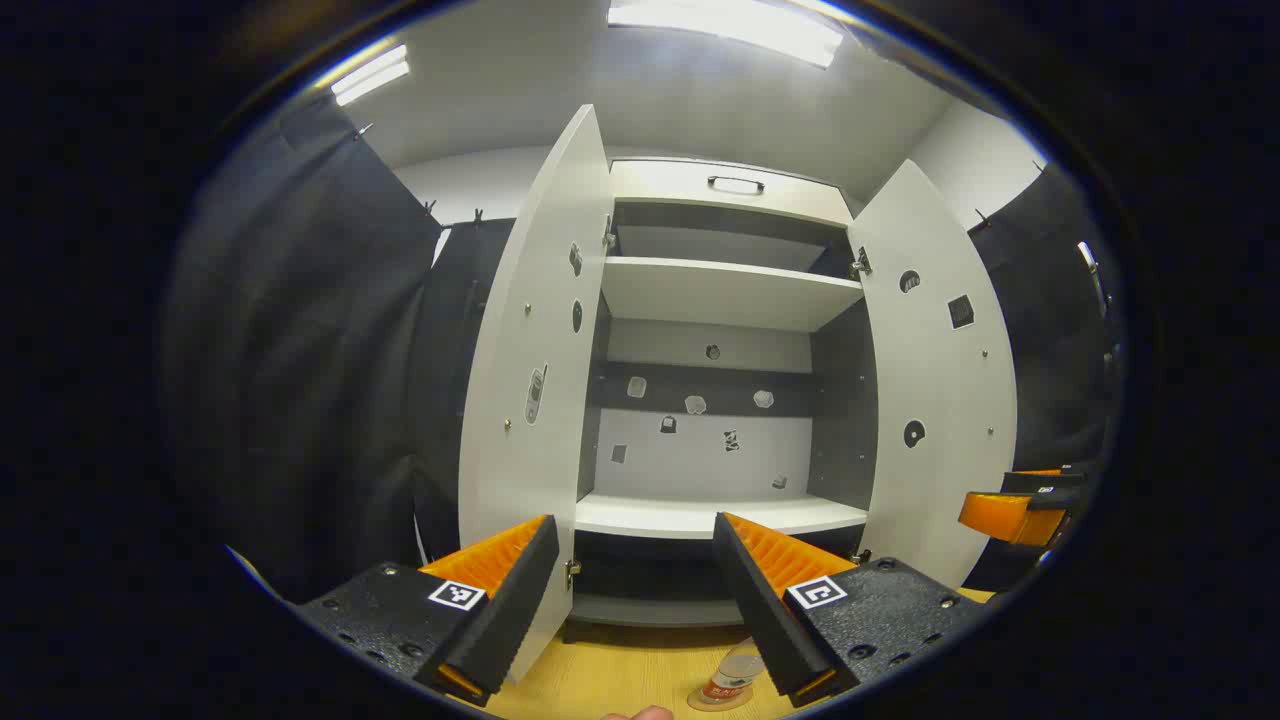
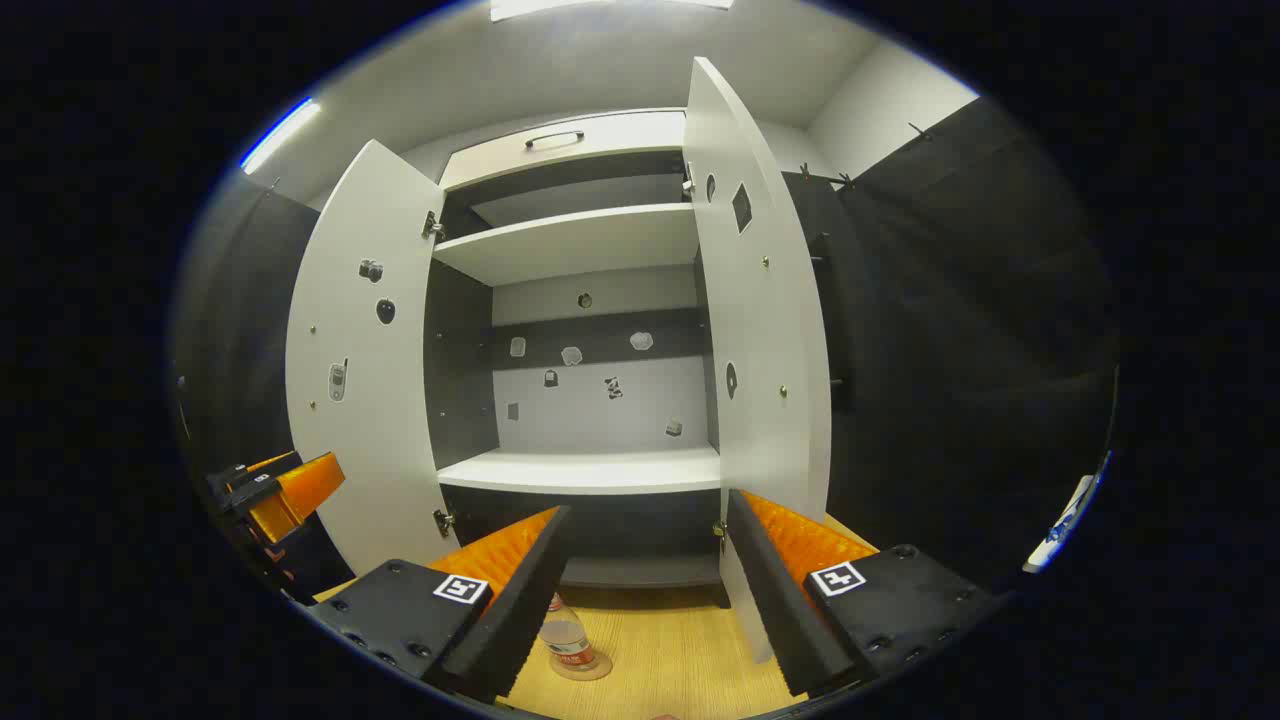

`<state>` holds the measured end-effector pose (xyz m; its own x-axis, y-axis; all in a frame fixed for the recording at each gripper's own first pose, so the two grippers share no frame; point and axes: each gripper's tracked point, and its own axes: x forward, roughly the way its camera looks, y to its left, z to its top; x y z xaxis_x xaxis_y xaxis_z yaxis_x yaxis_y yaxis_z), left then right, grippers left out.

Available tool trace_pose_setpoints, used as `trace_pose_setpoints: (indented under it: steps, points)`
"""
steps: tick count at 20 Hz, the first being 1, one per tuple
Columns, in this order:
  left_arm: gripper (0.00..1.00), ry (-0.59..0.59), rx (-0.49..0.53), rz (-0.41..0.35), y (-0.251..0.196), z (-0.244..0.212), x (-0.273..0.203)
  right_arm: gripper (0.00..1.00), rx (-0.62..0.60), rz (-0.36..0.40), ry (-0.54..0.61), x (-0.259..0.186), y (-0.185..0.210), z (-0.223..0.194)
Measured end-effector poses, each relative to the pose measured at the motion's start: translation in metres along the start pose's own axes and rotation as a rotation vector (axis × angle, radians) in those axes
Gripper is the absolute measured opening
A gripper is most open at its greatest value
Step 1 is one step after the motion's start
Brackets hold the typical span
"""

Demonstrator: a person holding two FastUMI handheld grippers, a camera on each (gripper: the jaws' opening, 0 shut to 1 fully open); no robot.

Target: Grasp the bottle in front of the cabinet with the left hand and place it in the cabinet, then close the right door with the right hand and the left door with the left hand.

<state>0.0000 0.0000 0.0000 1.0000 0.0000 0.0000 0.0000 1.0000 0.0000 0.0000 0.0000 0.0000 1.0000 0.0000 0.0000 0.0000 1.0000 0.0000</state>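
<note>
A small clear bottle (image 1: pixel 735 672) with a reddish label stands upright on the wooden surface in front of the white cabinet. It sits below and just right of my left gripper (image 1: pixel 635 525), which is open and holds nothing. In the right gripper view the bottle (image 2: pixel 567 640) shows low between the fingers, nearer the left one. My right gripper (image 2: pixel 648 508) is also open and empty. Both cabinet doors stand wide open: the left door (image 1: pixel 535 370) and the right door (image 1: pixel 935 380). The middle shelf (image 1: pixel 700 515) is bare.
The right gripper (image 1: pixel 1005 505) hovers beside the right door's outer edge. The left gripper (image 2: pixel 285 490) appears beyond the left door (image 2: pixel 360 350). Black cloth walls close in on both sides. An upper shelf (image 2: pixel 570 240) and a top drawer with a handle (image 1: pixel 735 184) sit above.
</note>
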Motion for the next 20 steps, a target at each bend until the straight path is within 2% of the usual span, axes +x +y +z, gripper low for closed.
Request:
trace_pose_setpoints:
  steps: [20]
  points:
    - [0.95, 0.014, -0.003, 0.027, 0.011, -0.005, -0.004, 1.0, 0.01, 0.002, 0.007, 0.0, 0.0, -0.004]
